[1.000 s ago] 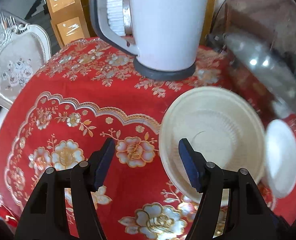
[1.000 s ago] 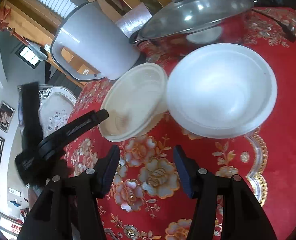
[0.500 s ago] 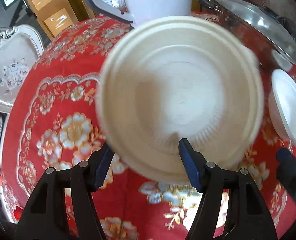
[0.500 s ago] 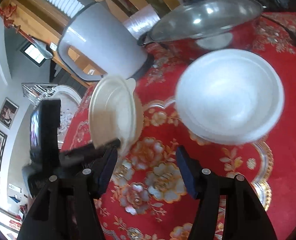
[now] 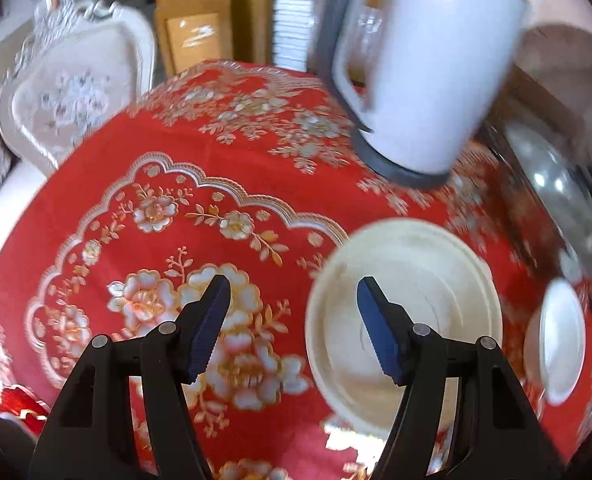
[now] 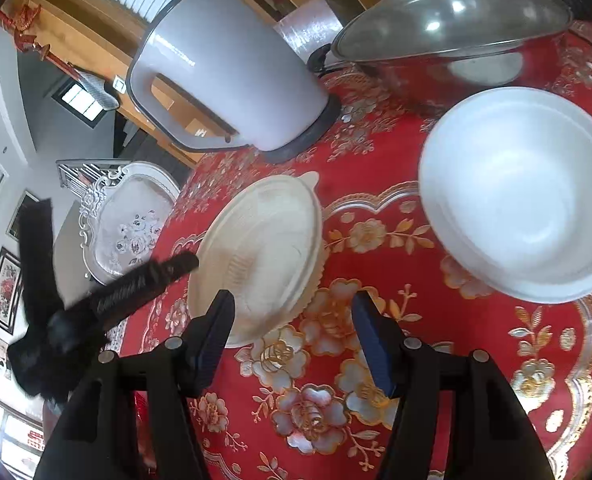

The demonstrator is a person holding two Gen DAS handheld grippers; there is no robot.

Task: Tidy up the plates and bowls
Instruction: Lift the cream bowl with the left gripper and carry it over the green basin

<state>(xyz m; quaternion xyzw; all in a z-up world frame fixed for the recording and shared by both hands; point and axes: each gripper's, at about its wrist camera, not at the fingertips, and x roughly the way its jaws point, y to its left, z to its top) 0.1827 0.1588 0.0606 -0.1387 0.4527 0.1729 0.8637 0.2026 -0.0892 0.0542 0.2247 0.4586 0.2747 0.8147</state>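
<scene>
A cream plastic bowl (image 5: 423, 292) rests on the red flowered tablecloth (image 5: 176, 184), mouth up. My left gripper (image 5: 292, 282) is open, and its right finger (image 5: 375, 332) overlaps the bowl's left side; whether it touches I cannot tell. In the right wrist view the same cream bowl (image 6: 264, 248) lies just past my open right gripper (image 6: 292, 298), which has only cloth between its fingers. A blurred left finger (image 6: 168, 272) reaches the bowl's left rim. A larger white bowl (image 6: 523, 196) sits apart to the right, seen small as the white bowl (image 5: 559, 340) at the left view's edge.
A white kettle (image 6: 224, 80) stands behind the cream bowl. A steel pan with a glass lid (image 6: 451, 20) is behind the white bowl. A pale ornate chair (image 5: 76, 96) stands beyond the table's left edge. Brown boxes (image 5: 192, 36) stand beyond the table.
Half a second ago the cream bowl was tipped up on the left gripper; now it lies flat again, farther from the white bowl. The left gripper has drawn back left. The right jaws widened slightly.
</scene>
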